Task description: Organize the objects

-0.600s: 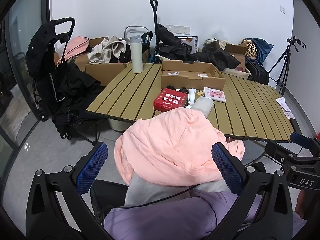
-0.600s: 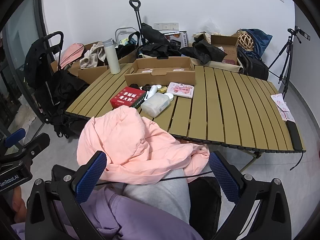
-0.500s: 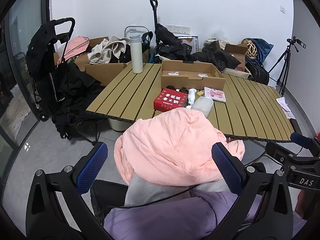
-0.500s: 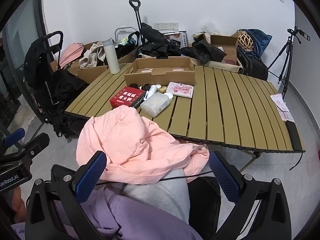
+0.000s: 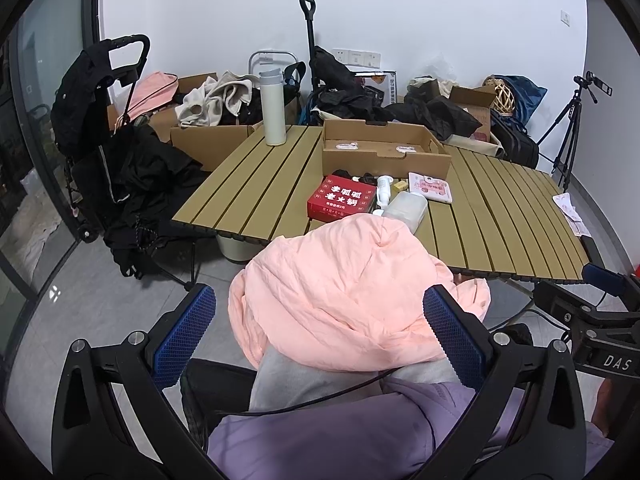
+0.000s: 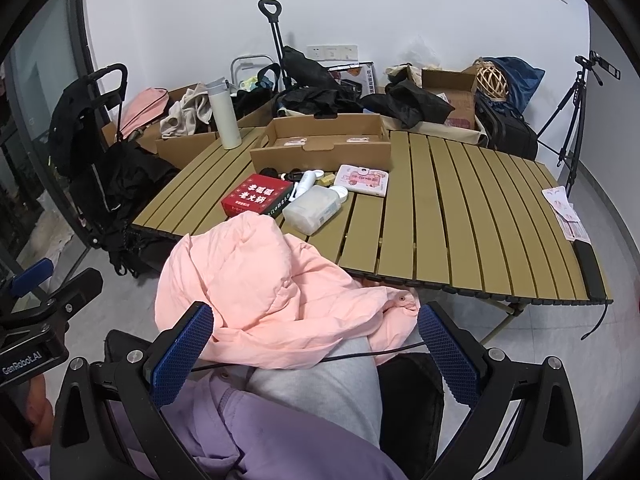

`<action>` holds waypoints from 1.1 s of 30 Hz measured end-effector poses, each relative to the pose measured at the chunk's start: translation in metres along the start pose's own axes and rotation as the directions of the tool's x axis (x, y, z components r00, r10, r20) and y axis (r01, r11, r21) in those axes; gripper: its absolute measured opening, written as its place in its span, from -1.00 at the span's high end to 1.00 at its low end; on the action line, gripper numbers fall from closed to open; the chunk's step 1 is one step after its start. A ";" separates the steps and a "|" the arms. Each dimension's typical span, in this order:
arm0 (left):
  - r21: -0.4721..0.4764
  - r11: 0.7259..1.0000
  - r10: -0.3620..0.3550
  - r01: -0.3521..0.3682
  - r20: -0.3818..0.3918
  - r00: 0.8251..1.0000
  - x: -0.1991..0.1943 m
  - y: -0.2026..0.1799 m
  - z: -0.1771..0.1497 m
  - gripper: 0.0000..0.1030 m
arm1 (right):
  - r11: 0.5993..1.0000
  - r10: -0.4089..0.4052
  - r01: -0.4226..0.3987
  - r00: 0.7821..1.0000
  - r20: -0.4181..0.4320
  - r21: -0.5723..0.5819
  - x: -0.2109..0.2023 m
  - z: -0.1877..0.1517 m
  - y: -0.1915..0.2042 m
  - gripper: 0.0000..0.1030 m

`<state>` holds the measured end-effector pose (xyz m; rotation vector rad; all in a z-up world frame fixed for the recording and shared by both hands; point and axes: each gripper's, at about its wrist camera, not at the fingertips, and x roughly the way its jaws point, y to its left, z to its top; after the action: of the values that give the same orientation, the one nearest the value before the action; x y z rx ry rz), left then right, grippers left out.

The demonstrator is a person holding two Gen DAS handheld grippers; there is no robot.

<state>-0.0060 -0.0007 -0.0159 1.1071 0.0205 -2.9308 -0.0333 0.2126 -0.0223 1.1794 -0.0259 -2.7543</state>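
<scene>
Jacket (image 5: 352,292): on person's lap, just before counter's near edge, betw. both claws' fingers.
Counter (image 6: 472,216): beyond the lap; floor under it.
Open carton (image 6: 324,148): on counter, far side, mid.
Flask (image 5: 273,108): upright at counter's far left corner, left of carton.
Printed box (image 6: 258,196): on counter before carton; lying bottle (image 6: 314,210) just right of it.
Flat pouch (image 6: 363,180): right of small items, before carton.
Tripod (image 6: 568,120): on floor, far right, behind counter.
Cart (image 5: 100,136): left of counter, on floor.
</scene>
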 end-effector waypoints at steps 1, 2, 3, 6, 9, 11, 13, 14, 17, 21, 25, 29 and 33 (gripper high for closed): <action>0.001 1.000 -0.001 0.001 0.000 1.000 0.000 0.000 0.000 -1.00 | 1.000 0.000 0.000 1.000 0.001 -0.002 0.000 0.000 0.000 -1.00; 0.002 1.000 -0.001 0.001 0.000 1.000 -0.001 0.000 0.000 -1.00 | 1.000 0.000 0.000 1.000 0.004 -0.004 -0.001 0.000 0.001 -1.00; 0.002 1.000 -0.001 0.001 0.001 1.000 -0.001 0.000 0.001 -1.00 | 1.000 0.000 0.000 1.000 0.006 -0.005 -0.002 0.000 0.001 -1.00; 0.004 1.000 0.000 0.000 0.002 1.000 -0.001 0.000 0.001 -1.00 | 1.000 0.001 -0.001 1.000 0.007 -0.006 -0.002 0.001 0.001 -1.00; 0.004 1.000 0.001 -0.001 0.001 1.000 -0.001 -0.001 0.000 -1.00 | 1.000 0.002 -0.002 1.000 0.005 -0.003 -0.003 0.001 0.001 -1.00; 0.005 1.000 0.002 -0.002 -0.002 1.000 -0.001 -0.002 -0.001 -1.00 | 1.000 0.003 -0.003 1.000 0.007 -0.003 -0.004 0.001 0.002 -1.00; 0.005 1.000 0.001 -0.001 -0.003 1.000 0.000 -0.002 0.000 -1.00 | 1.000 0.004 -0.004 1.000 0.009 -0.005 -0.004 0.001 0.002 -1.00; 0.006 1.000 0.001 -0.001 -0.002 1.000 -0.001 -0.002 0.000 -1.00 | 1.000 0.004 -0.004 1.000 0.008 -0.006 -0.004 0.001 0.003 -1.00; 0.005 1.000 0.001 -0.001 -0.004 1.000 0.000 -0.002 0.000 -1.00 | 1.000 0.005 -0.005 1.000 0.004 -0.004 -0.004 0.001 0.003 -1.00; 0.005 1.000 0.002 -0.001 -0.007 1.000 0.001 -0.002 0.002 -1.00 | 1.000 0.006 -0.006 1.000 0.003 -0.002 -0.003 0.002 0.002 -1.00; 0.006 1.000 0.000 0.000 -0.007 1.000 0.002 -0.003 0.002 -1.00 | 1.000 0.010 -0.010 1.000 0.005 0.004 -0.002 0.002 0.001 -1.00; 0.027 0.999 -0.020 0.020 0.005 1.000 0.007 -0.003 0.008 -1.00 | 1.000 0.021 -0.021 0.999 0.030 0.003 -0.001 0.004 -0.002 -1.00; 0.072 0.997 -0.022 0.009 0.183 0.983 0.011 0.007 0.033 -1.00 | 0.999 -0.018 0.025 0.972 0.235 -0.026 -0.005 0.020 -0.007 -1.00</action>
<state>-0.0359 -0.0077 0.0018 0.8426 -0.0776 -3.0568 -0.0450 0.2197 -0.0059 0.8452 0.0013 -2.8872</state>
